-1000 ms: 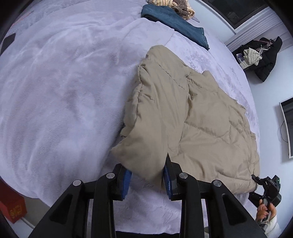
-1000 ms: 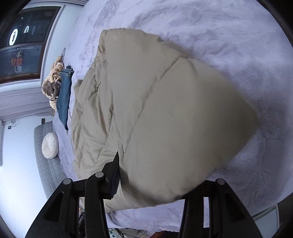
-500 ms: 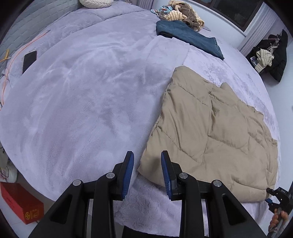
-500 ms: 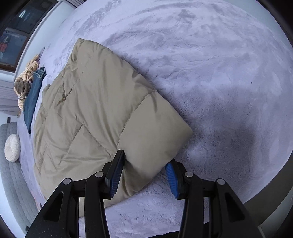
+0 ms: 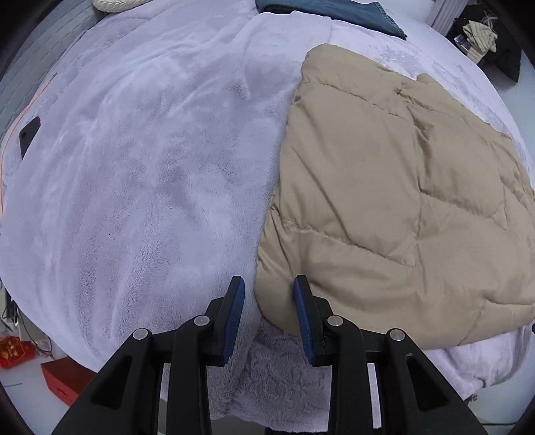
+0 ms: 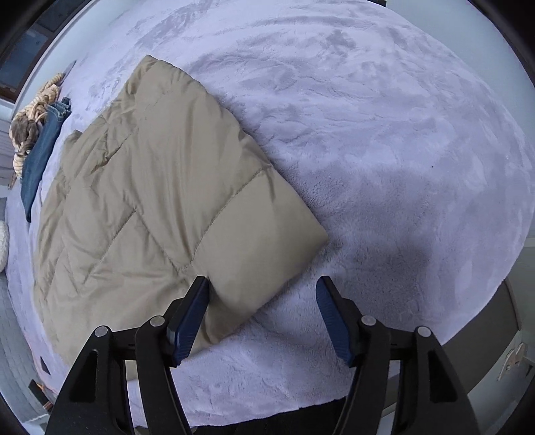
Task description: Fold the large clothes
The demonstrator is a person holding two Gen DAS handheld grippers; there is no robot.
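**Jacket folded flat on bed; both hand-held grippers free**

Bed [image 5: 140, 187]: lavender plush cover, fills both views. It carries everything listed below.

Jacket [image 5: 394, 200]: tan, quilted, puffy. I see it lying on the bed as a compact, roughly rectangular block with one fold line along its left edge in the left view. In the right view [image 6: 160, 200] a doubled layer sits on top, its near corner resting flat. I judge at least one fold done. Whether a further fold is wanted I cannot say; the block looks neat, though still large.

Jeans [image 5: 334, 10]: blue, at the far edge of the bed, well apart from the jacket. Their fold state is too cut off to read. A knitted bundle [image 6: 28, 127] lies just beside them.

Left hand-held gripper [image 5: 269, 284]: jaws apart, straddling the jacket's near left corner, clamped on nothing.

Right hand-held gripper [image 6: 262, 287]: jaws wide apart around the near corner of the top layer, gripping nothing.

Phone [image 5: 29, 135]: dark, near the bed's left edge.
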